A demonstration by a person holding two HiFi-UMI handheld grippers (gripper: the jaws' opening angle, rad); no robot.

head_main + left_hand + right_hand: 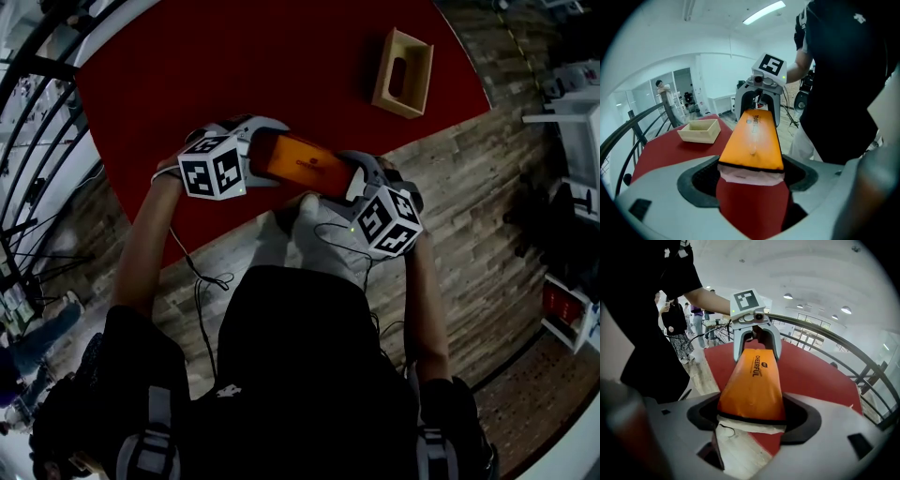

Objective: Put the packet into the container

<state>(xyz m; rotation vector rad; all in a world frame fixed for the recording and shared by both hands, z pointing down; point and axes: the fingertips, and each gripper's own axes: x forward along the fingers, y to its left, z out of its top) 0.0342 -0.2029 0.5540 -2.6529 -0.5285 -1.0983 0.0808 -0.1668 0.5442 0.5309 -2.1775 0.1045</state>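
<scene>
The person holds the orange packet (305, 164) up in the air, flat like a little bridge. The left tongs (253, 152) pinch one short end. The right tongs (361, 180) pinch the other end. Each pair is closed onto the packet and squeezes it. I think two grips are used so the floppy packet does not sag or tip.

The packet hangs over the near edge of the red surface (216, 66), partly above the wood floor (469, 216). The tan container (403, 73) sits farther across the surface, well apart, with its open side up. That way the packet can go in from above.
</scene>
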